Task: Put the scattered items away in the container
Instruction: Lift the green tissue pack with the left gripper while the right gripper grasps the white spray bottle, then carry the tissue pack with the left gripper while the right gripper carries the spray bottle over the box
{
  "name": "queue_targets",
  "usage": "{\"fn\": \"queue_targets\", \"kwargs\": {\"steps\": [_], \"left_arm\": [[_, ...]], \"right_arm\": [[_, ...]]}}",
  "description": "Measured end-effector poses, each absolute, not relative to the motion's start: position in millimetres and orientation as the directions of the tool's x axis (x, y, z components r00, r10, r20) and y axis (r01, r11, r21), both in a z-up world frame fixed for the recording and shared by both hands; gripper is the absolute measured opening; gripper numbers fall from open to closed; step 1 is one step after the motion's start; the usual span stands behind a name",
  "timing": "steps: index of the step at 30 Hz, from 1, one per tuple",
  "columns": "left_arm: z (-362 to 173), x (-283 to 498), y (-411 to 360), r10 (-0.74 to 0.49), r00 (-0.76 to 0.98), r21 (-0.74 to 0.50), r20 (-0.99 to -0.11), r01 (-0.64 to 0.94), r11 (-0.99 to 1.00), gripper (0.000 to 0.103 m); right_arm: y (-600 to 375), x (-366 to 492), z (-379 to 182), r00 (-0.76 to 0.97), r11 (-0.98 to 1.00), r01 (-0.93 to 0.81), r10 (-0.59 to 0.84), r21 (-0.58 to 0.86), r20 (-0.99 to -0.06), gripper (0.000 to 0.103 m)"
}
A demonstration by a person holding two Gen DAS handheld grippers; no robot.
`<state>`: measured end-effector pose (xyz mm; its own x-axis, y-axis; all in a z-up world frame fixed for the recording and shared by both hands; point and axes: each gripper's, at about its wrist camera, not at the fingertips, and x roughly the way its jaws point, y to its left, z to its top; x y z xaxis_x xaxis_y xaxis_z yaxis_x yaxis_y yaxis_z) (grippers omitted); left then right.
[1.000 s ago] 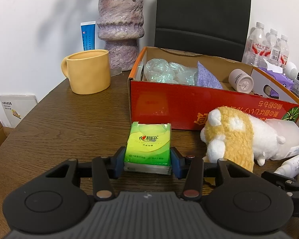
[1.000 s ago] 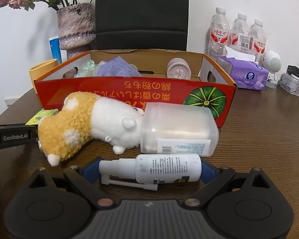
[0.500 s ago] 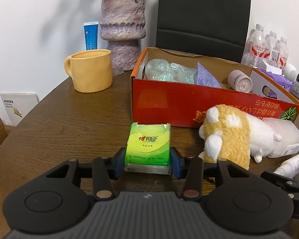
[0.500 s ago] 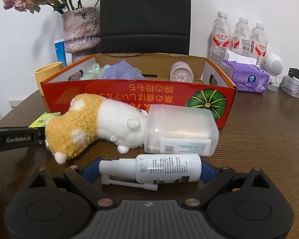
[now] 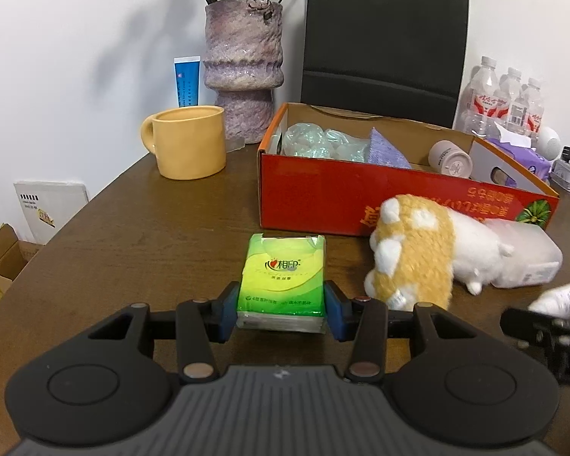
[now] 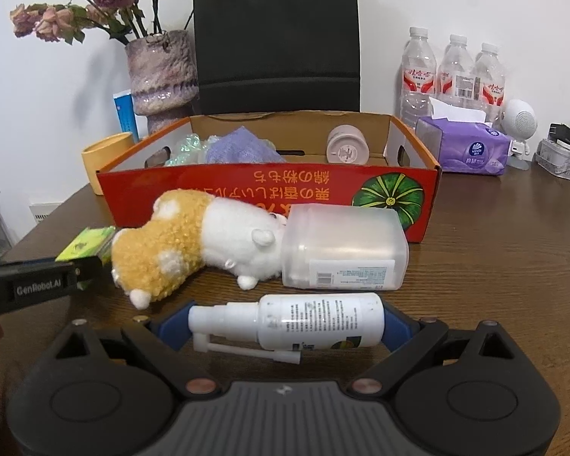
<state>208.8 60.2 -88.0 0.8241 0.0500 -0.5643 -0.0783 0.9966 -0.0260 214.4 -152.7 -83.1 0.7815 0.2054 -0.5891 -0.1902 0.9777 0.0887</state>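
Note:
My left gripper point(image 5: 281, 313) is shut on a green tissue pack point(image 5: 281, 273), held just above the brown table in front of the red cardboard box point(image 5: 315, 201). My right gripper point(image 6: 283, 328) is shut on a white spray bottle point(image 6: 315, 321) lying crosswise between its fingers. An orange and white plush toy point(image 6: 193, 243) lies between the grippers and the box point(image 6: 247, 186), touching a translucent bottle point(image 6: 342, 247) on its side. The box holds bubble wrap point(image 5: 315, 140), a purple cloth point(image 5: 385, 150) and a small beige jar point(image 5: 450, 157).
A yellow mug point(image 5: 188, 142) and a purple vase point(image 5: 243, 76) stand left of the box. Behind it is a black chair point(image 5: 383, 49). To its right are water bottles point(image 6: 452, 72), a purple tissue box point(image 6: 463, 148) and a small white gadget point(image 6: 518, 129).
Both wrist views have risen and drawn back a little from the box. The tissue pack and the spray bottle stay held. The plush toy and the translucent bottle have not moved.

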Motion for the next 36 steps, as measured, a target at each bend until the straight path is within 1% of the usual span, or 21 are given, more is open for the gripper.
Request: {"fn": "queue_targets", "kwargs": {"steps": [10,20,31,36], "left_arm": [[-84,167,55,0.052,0.836,-0.04,-0.547,-0.088,0.995,0.047],[-81,143,40,0.07,0.839,-0.02,-0.54,-0.095,0.995,0.047],[-83,132,27,0.086,0.828,-0.007,-0.554,-0.108,0.994,0.047],[-78,128,21,0.085,0.837,-0.004,-0.54,-0.104,0.995,0.047]], "right_arm": [[-156,193,-72,0.797,0.971,-0.219,0.234,0.095,-0.557,0.097],[-157,178,-68,0.793,0.971,-0.228,0.229,0.074,-0.565,0.097],[-162,166,-63,0.797,0.964,-0.252,0.257,0.084,-0.547,0.097],[-165,162,-60,0.804,0.963,-0.255,0.262,0.088,-0.534,0.097]]}}
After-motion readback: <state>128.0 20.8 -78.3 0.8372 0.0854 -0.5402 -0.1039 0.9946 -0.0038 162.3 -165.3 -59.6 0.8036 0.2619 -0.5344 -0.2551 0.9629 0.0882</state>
